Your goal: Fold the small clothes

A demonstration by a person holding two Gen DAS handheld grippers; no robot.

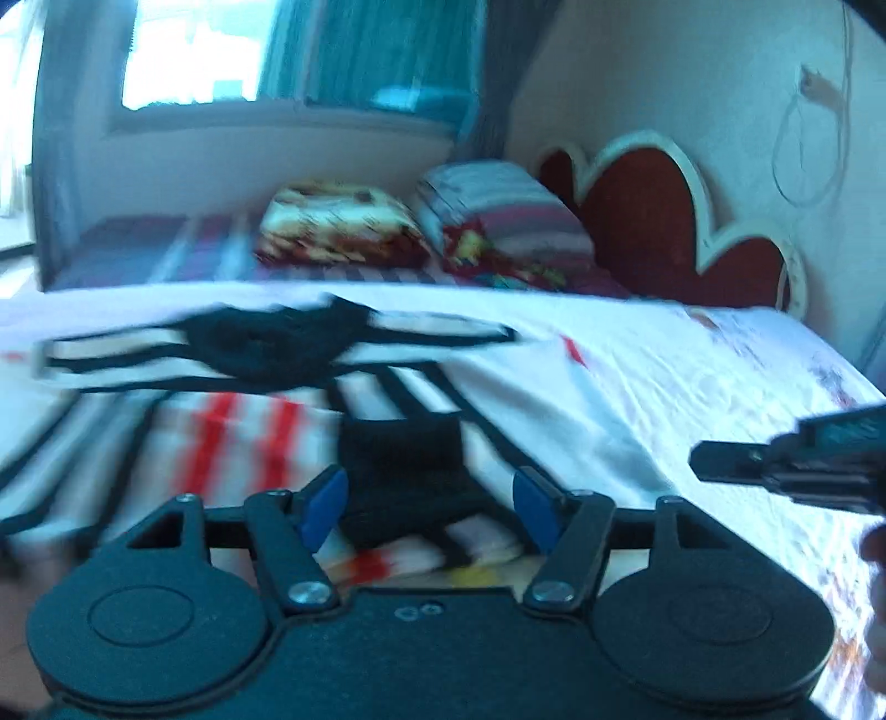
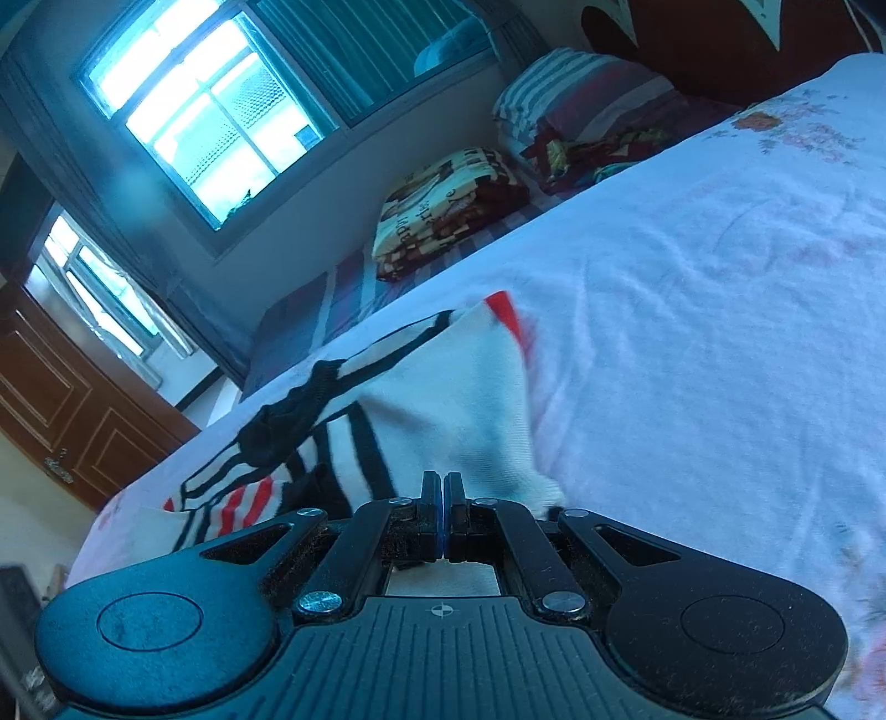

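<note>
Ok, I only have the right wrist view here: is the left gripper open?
Observer: Yes, the left gripper is open, with its blue pads apart.
Operator: Anything between them?
Observer: A black patch of the striped garment lies just ahead; the pads don't press it.
Operator: And the right gripper from there?
Observer: The right gripper enters from the right edge, shut, with no cloth visible at its tips.

Garment [image 1: 266, 421] lies on bedsheet [image 1: 664, 387], centre-left of left wrist frame. Behind it, upper centre: folded blanket [image 1: 338, 227], w/ pillow [image 1: 498, 205] to its right, headboard [image 1: 664, 221] further right. Window [image 1: 194, 50] upper left. Right gripper [image 1: 699, 461] enters at right edge, probably just above sheet.
</note>
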